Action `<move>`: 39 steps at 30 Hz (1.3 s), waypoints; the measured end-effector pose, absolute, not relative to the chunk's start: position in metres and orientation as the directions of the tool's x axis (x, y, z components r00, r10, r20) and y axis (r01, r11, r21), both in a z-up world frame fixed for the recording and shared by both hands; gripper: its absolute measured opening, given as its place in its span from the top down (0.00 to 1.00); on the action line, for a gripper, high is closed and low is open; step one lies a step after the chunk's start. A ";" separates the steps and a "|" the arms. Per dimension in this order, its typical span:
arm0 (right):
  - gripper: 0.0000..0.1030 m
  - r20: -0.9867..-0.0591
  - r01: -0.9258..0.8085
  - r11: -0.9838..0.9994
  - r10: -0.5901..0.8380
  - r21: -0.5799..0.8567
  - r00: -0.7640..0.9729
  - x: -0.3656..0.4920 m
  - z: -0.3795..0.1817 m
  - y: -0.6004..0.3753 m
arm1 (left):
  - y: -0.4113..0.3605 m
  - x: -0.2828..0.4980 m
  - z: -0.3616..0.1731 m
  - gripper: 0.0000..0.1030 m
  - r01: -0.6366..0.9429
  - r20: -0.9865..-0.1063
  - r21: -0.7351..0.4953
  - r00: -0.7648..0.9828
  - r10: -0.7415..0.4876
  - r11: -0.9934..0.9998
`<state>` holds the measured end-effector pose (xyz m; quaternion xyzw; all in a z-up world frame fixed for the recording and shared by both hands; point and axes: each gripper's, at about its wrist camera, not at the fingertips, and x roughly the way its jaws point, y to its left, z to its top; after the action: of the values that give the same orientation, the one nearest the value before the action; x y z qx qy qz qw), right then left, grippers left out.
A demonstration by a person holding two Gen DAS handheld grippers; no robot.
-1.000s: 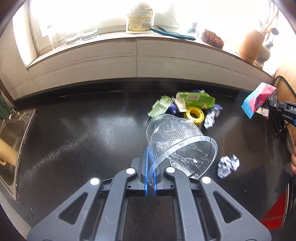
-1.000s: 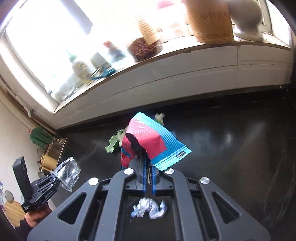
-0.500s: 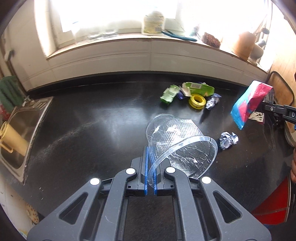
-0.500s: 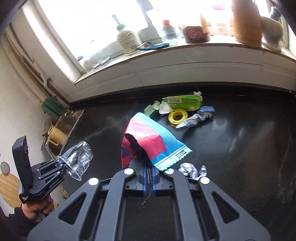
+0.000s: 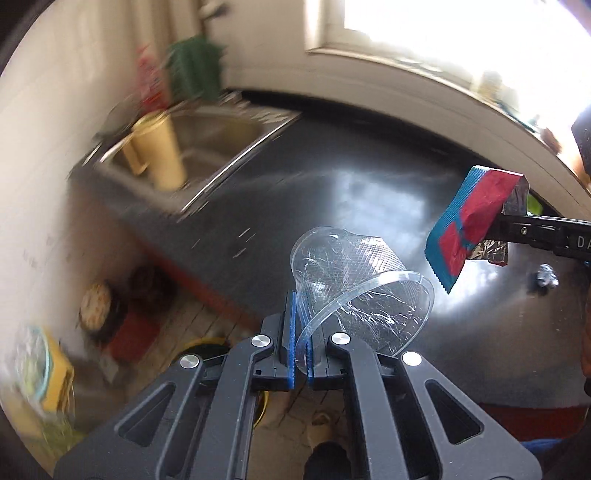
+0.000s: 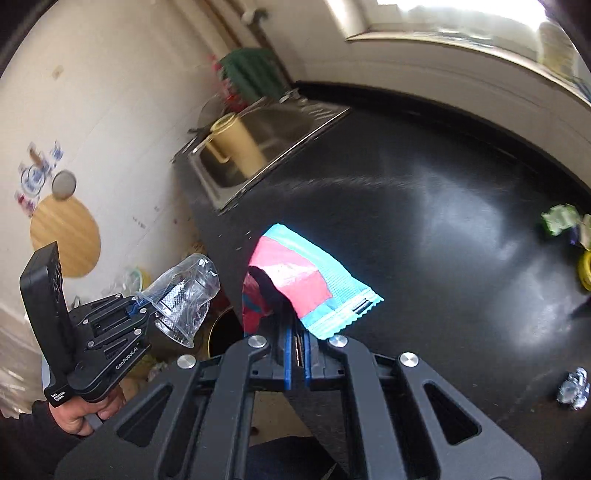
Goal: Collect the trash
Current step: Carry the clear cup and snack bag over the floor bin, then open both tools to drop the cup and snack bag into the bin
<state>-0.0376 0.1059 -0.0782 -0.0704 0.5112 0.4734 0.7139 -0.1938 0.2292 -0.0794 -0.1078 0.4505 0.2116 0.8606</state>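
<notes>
The left hand-held gripper (image 6: 138,315) pinches a crumpled clear plastic cup (image 6: 186,291) by its rim beyond the desk (image 6: 424,236) edge; the right hand-held gripper (image 6: 297,356) clamps a red-and-blue wrapper (image 6: 306,280). Both loads should release only directly above the round bin (image 6: 221,330) on the floor. A steel sink (image 6: 258,147) sits beneath a bright window.

I get blown-out daylight from the white-framed window (image 5: 424,33) at one o'clock — glare on the glossy black countertop (image 5: 369,192), motion smear at nine, edges bowed.

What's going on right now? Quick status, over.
Left gripper shut on plastic cup. Right gripper shut on snack wrapper. Foil scrap remains on counter.
</notes>
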 end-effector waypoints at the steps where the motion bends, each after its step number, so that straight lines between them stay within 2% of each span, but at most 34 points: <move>1: 0.95 -0.809 -0.769 0.514 0.588 0.380 -0.006 -0.047 -0.086 0.124 | 0.241 -0.210 -0.088 0.97 -0.504 -0.834 -0.001 0.478 0.277 0.864; 10: 0.95 -0.881 -0.876 0.315 0.419 0.366 -0.218 -0.139 -0.174 0.246 | 0.310 -0.318 -0.179 0.97 -0.731 -0.899 -0.051 0.330 0.288 0.681; 17: 0.95 -0.933 -0.949 0.165 0.290 0.270 -0.215 -0.195 -0.259 0.316 | 0.349 -0.352 -0.261 0.97 -0.799 -0.925 -0.094 0.290 0.245 0.593; 23: 0.95 -0.952 -0.955 0.156 0.216 0.252 -0.216 -0.200 -0.335 0.348 | 0.367 -0.355 -0.320 0.97 -0.827 -0.933 -0.119 0.283 0.224 0.550; 35: 0.95 -0.967 -0.951 0.191 0.127 0.242 -0.220 -0.200 -0.419 0.374 | 0.383 -0.362 -0.398 0.97 -0.853 -0.953 -0.143 0.256 0.163 0.502; 38: 0.95 -0.971 -0.957 0.178 0.110 0.229 -0.212 -0.204 -0.430 0.380 | 0.382 -0.363 -0.410 0.95 -0.850 -0.959 -0.143 0.246 0.142 0.507; 39: 0.94 -0.973 -0.959 0.175 0.098 0.224 -0.209 -0.206 -0.433 0.381 | 0.381 -0.363 -0.412 0.89 -0.850 -0.962 -0.135 0.237 0.139 0.509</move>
<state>-0.2056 0.3809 -0.4333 -0.3738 0.5759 0.5224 0.5057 -0.3630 0.3807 -0.4125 -0.3494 0.5084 0.3510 0.7045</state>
